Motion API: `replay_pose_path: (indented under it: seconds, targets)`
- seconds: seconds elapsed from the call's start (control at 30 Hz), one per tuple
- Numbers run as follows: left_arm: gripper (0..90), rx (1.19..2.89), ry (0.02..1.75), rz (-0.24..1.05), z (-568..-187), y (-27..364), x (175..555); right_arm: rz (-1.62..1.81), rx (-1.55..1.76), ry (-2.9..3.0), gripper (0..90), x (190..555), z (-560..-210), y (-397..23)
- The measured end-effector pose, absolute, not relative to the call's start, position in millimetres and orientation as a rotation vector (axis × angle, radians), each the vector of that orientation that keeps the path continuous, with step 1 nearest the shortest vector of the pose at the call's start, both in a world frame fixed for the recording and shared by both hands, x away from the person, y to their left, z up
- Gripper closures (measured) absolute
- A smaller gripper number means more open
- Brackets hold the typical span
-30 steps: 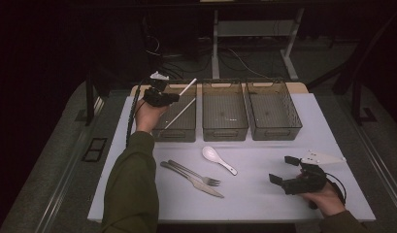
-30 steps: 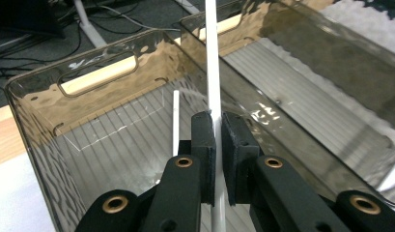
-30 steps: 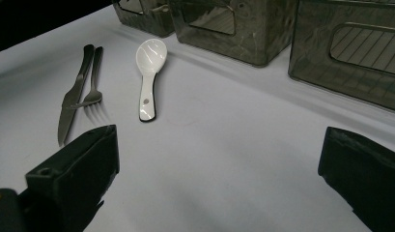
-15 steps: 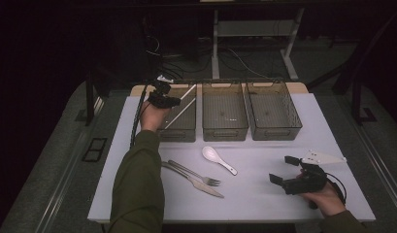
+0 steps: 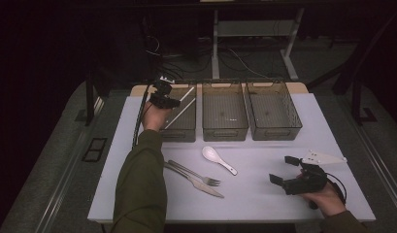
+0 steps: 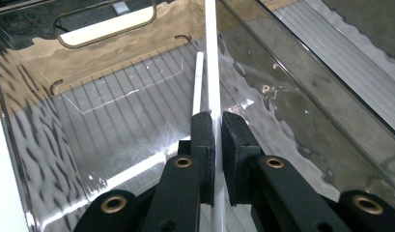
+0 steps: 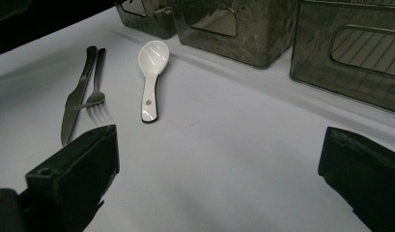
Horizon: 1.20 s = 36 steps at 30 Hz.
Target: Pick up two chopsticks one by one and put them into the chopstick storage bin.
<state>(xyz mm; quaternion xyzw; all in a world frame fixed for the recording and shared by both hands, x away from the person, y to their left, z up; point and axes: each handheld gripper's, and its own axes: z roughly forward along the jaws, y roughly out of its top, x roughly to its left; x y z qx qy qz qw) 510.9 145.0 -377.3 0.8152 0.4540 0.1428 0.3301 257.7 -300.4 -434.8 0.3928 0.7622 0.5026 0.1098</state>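
My left gripper [image 5: 168, 101] hangs over the left clear bin [image 5: 179, 135] at the table's back left. It is shut on a thin white chopstick [image 6: 212, 58] that slants into the bin. A second white stick [image 6: 198, 79] runs alongside the first, just past the left jaw [image 6: 217, 123]; I cannot tell whether it is gripped too. Both sticks [image 5: 179, 108] slant across the bin in the high view. My right gripper [image 5: 284, 170] rests on the table at the front right, open and holding nothing [image 7: 219, 150].
A white ceramic spoon [image 5: 218, 159] [image 7: 151, 72] lies mid-table, with a fork [image 5: 196, 174] [image 7: 95, 82] and knife [image 5: 198, 184] [image 7: 74, 104] to its left. A middle bin [image 5: 225, 132] and a right bin [image 5: 274, 132] stand beside the left one. A white flat piece [image 5: 324, 158] lies near the right hand.
The left hand has shifted slightly toward the bin's far end, and the white sticks now sit a little lower in the bin. The right hand has not moved.
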Motion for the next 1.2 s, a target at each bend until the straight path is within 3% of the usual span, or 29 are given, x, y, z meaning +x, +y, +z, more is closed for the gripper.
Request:
replay_pose_path:
  seconds: [0.43, 1.2]
  targets:
    - [77.6, 2.097, 1.169, 0.371, -373.0, 144.4, 508.4, 1.478, 1.154, 2.24, 0.9, 257.7, -434.8, -300.4]
    - [45.0, 2.079, 0.922, 0.328, -327.9, 130.9, 458.4, 1.47, 1.163, 2.24, 0.9, 259.3, -435.2, -300.2]
